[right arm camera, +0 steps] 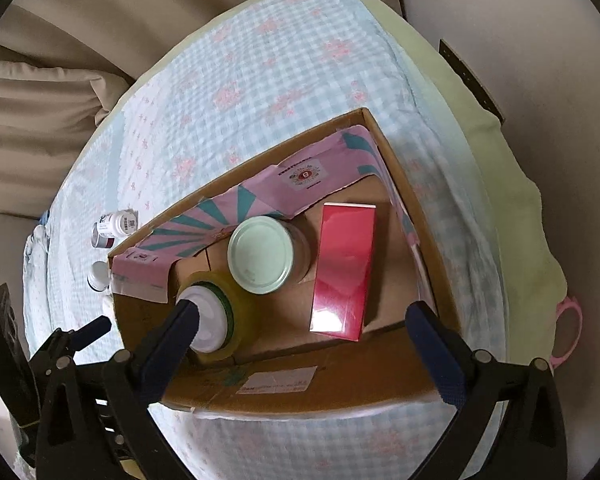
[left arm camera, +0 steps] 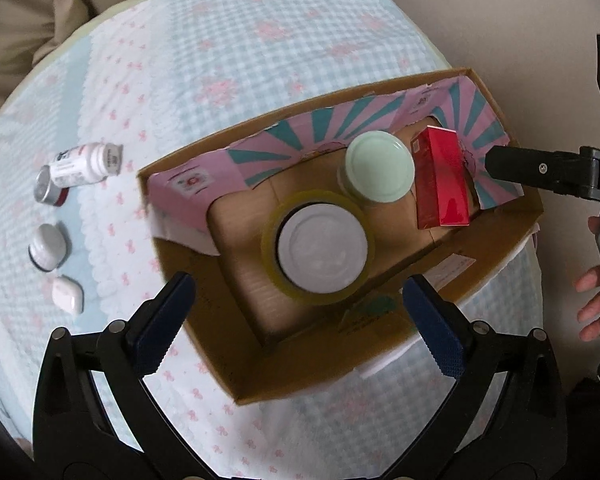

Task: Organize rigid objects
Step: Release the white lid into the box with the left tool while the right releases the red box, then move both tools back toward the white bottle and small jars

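An open cardboard box (left arm camera: 496,256) (right arm camera: 420,216) with a pink and teal inner flap sits on the checked cloth. Inside it stand a white-lidded jar ringed by a yellow tape roll (left arm camera: 320,254) (right arm camera: 220,320), a pale green-lidded jar (left arm camera: 380,166) (right arm camera: 260,254) and a red carton (left arm camera: 440,178) (right arm camera: 344,272). My left gripper (left arm camera: 300,320) is open and empty over the box's near wall. My right gripper (right arm camera: 304,340) is open and empty above the box, over the red carton's near end. A white bottle (left arm camera: 86,164) (right arm camera: 118,222) lies on the cloth left of the box.
Left of the box lie a silver-capped container (left arm camera: 48,192), a round white jar (left arm camera: 48,246) (right arm camera: 98,276) and a small white case (left arm camera: 68,294). The bed edge (right arm camera: 512,168) drops off at the right. A pink ring (right arm camera: 568,328) hangs over that edge.
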Tool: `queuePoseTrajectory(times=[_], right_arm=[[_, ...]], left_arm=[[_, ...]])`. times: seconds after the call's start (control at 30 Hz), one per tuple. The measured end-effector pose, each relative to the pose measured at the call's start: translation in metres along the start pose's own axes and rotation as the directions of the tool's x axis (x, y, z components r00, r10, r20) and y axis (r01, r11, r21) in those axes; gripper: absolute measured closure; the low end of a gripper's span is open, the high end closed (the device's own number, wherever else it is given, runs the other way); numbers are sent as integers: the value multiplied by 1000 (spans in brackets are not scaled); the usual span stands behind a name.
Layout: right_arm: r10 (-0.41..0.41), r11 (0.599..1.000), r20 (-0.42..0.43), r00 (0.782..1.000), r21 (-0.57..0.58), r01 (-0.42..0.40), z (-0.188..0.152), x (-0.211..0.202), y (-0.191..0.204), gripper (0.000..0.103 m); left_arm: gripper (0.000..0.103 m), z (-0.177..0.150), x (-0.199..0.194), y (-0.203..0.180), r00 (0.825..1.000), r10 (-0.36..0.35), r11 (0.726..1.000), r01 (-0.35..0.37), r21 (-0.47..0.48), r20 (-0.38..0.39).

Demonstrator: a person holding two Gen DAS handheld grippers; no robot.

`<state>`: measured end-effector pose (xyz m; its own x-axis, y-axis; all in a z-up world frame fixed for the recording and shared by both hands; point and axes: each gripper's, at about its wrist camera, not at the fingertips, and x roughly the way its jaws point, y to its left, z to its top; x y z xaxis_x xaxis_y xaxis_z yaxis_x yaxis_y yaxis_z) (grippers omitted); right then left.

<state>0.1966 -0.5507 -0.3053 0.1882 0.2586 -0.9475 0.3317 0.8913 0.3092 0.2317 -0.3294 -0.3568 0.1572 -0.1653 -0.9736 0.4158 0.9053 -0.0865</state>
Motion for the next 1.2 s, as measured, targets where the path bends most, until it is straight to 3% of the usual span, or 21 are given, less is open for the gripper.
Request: queuePoseTrajectory(times=[0.33, 0.6, 0.93, 1.07, 1.2], right_arm=[[-16, 999, 80, 997, -38, 19, -5, -43, 31, 0], [-94, 984, 154, 983, -138, 116, -27, -90, 85, 0], [-104, 945, 305, 947, -266, 189, -91, -149, 193, 0], [-112, 934, 343, 933, -283, 217, -107, -154, 234, 0], [-89, 938, 344, 935, -286, 194, -118, -148, 272, 0]], left_arm=[[0, -18, -63, 19, 996, -5, 999, 10, -51, 89], [0, -57, -130, 57, 983, 12, 995, 7, -101, 184], [0, -118, -218, 141, 953, 65, 991, -26, -133, 296], [0, -133, -241, 177, 938, 86, 991, -45, -128, 335], [0, -143, -254, 215, 930, 82, 992, -40, -123, 358]])
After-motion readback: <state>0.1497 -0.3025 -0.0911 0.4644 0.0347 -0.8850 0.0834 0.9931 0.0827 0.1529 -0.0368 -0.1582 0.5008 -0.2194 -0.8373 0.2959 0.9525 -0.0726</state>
